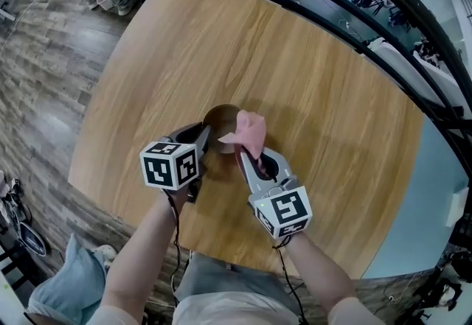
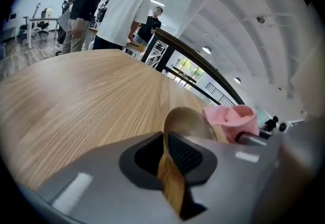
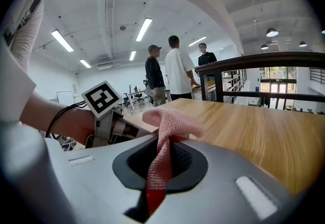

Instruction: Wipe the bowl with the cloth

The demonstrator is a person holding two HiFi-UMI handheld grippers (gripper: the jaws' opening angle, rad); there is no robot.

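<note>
- Stage, as judged: both grips made, wiping proper only at its start.
- Small brown wooden bowl (image 1: 221,121) on the pale wooden table (image 1: 310,58), near the middle and a little toward the near edge.
- Left gripper (image 1: 206,141) narrowed onto the near-left wall of the bowl (image 2: 186,122), with the rim pinched between the pads and the bowl steadied.
- Right gripper (image 1: 248,158) clamped tight on a pink knitted cloth (image 1: 251,132), with a bunched end sticking out past the jaws (image 3: 170,119).
- Cloth bunch at the right rim of the bowl, partly over the opening; contact with the inside surface not clear from any view.
- Done: bowl secured, cloth picked up and brought to the bowl.
- Left: rubbing round the inside and the rim, probably turning the bowl for the far side.
- No telling how clean the bowl is.
</note>
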